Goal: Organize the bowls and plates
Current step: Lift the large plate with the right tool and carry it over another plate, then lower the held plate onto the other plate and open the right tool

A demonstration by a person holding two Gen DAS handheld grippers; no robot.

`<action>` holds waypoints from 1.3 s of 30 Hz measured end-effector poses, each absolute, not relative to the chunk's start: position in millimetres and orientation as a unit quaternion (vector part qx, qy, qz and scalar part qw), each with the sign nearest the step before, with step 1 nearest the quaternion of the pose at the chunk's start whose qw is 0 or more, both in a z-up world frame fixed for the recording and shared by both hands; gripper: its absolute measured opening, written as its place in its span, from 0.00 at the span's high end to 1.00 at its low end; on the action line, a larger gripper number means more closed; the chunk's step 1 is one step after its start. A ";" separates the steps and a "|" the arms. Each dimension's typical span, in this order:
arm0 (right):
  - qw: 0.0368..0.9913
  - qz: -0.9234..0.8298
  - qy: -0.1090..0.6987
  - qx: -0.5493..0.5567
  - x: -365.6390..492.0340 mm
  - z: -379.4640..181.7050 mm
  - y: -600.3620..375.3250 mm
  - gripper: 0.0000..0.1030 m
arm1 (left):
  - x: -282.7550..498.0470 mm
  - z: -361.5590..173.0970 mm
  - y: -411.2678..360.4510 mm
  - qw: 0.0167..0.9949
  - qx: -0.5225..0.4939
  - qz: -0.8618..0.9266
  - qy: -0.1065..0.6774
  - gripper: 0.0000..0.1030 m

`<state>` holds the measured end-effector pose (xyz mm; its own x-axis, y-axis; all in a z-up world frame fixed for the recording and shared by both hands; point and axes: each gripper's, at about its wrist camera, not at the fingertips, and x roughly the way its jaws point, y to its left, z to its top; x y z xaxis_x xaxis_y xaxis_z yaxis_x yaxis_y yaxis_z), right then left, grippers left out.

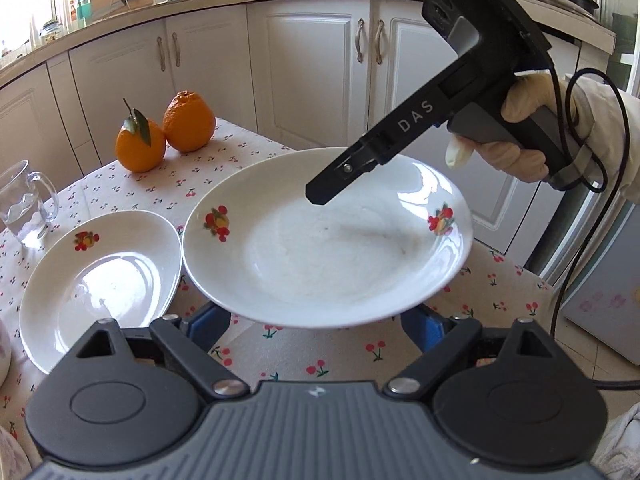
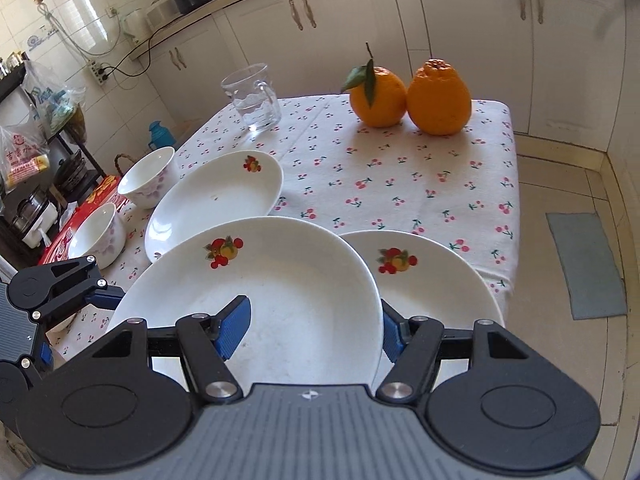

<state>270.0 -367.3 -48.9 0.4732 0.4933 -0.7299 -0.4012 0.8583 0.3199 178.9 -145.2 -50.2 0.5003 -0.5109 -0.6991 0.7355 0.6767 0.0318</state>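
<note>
White porcelain is up off the cherry-print worktop (image 2: pixel 400 168): your right tongs (image 2: pixel 316 330) are clenched on the near rim of the fruit-print plate (image 2: pixel 280 280), one blue pad inside, one under the edge, while your left tongs (image 1: pixel 316 326) hang released beneath its rim. Keep it level, swing it over the plate by the two bowls (image 2: pixel 132 200), and lower it centred; a one-sided grip invites tipping.

Bright daylight, fisheye-warped edges, sharp.
</note>
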 end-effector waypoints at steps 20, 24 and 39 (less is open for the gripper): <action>0.857 0.228 0.456 0.072 268.8 -68.8 -398.6 0.31 | 189.9 -57.5 -167.2 0.840 0.187 -0.379 0.340 0.11; 0.859 0.223 0.456 0.071 265.8 -68.7 -401.2 0.31 | 191.1 -58.4 -168.3 0.840 0.187 -0.380 0.338 0.11; 0.861 0.196 0.465 0.063 248.0 -67.0 -411.8 0.30 | 195.0 -60.4 -171.1 0.845 0.186 -0.382 0.325 0.11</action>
